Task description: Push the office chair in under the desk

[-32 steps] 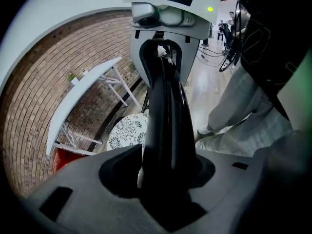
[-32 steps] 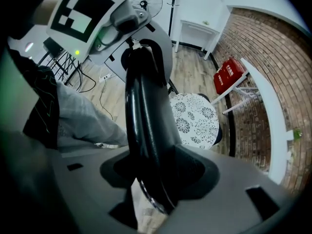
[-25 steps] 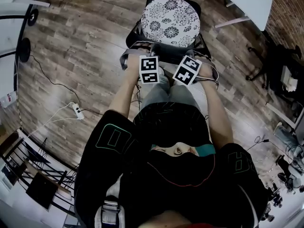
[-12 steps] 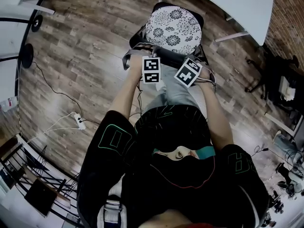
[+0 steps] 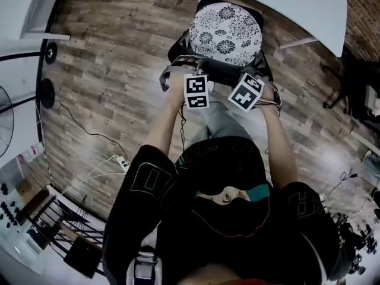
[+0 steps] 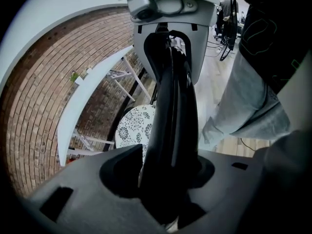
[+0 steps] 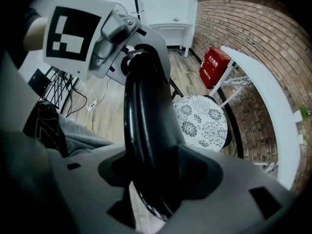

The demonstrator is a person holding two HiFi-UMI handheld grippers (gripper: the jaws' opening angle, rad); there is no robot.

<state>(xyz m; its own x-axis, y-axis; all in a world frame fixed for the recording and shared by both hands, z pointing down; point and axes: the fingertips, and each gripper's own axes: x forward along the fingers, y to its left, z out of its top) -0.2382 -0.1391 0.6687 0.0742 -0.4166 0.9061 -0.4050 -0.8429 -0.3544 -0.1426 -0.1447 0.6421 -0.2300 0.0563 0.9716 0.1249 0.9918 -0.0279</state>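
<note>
Chair [image 5: 224,37] stands on the wood floor [image 5: 107,70], right in front of the person. It has a round seat [image 5: 225,31] with a black and white flower print. The far side of the seat is just at the edge of the white desk [image 5: 285,5]. Most of the seat shows out in the open, not under the desk. The desk sits by a brick wall [image 7: 243,28].

Both grippers point down at the top of the black chair back [image 5: 222,71], side by side.

The left gripper [image 6: 168,179] is on the left part of the back. Its jaws are closed on the black bar, which fills the space between them. It has a firm hold.

The right gripper [image 7: 151,179] is on the right part of the back. Its jaws have just been opening. The black bar is between them, but a thin light gap shows beside the bar on one side. So this gripper is loose around the back and does not pinch it.

The person's grey legs [image 5: 222,120] are close behind the chair, below the two grippers in the head view. A white plug strip [image 5: 122,161] with cords lies on the floor, well apart from the chair on the left.
</note>
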